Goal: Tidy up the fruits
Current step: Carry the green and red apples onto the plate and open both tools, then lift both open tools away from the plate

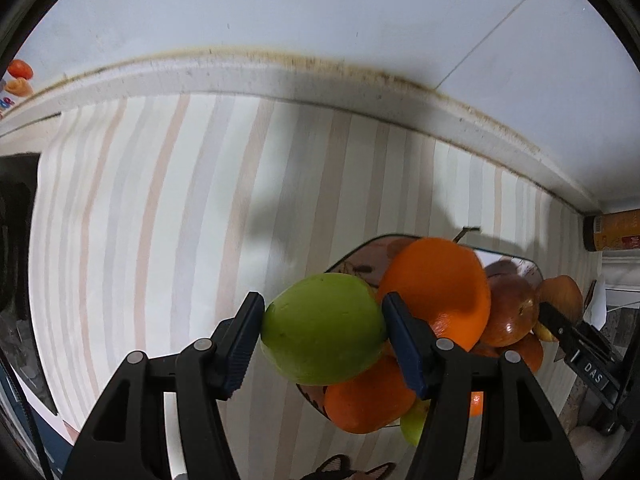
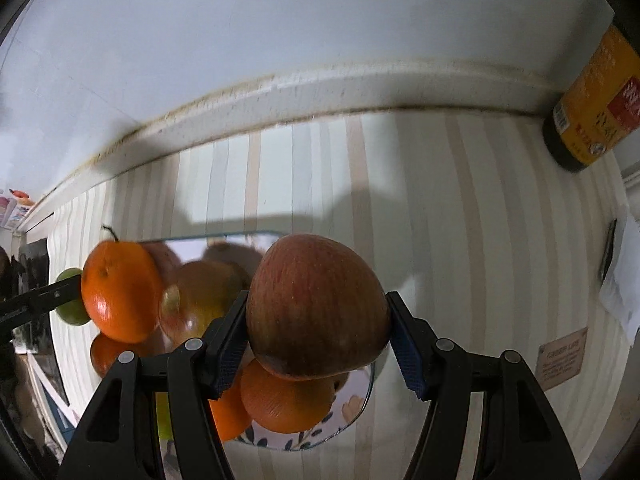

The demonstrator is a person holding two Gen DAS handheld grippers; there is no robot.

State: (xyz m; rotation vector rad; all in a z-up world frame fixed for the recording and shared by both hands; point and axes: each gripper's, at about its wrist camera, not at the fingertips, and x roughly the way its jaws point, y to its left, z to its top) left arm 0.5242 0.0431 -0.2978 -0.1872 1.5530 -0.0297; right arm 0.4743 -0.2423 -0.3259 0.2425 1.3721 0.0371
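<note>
Seen from my left wrist, my left gripper [image 1: 323, 330] fills the lower middle of the frame, its jaws clamped on a green apple [image 1: 322, 328], one blue pad against each side. The apple hangs over the left edge of a glass plate [image 1: 348, 258] piled with fruit, which sits lower right of centre on the striped bench [image 1: 160, 220]. Just right of the apple, an orange [image 1: 438, 280] tops the pile.

Farther right in this view, my right gripper [image 2: 318, 332] comes in from the lower right edge. Its own camera shows its jaws clamped on a red apple [image 2: 316, 306], held above the plate's right half, with oranges directly beneath. At the upper right, a yellow-labelled bottle [image 2: 592, 100] stands near the wall.

What matters next: both apples are already held above the plate. The green one hangs over its left rim, beside the pile, and the red one over its right side. Neither is long enough to favour an axis. I judge each hand nearest its own side, so each apple should travel outward, without crossing.
</note>
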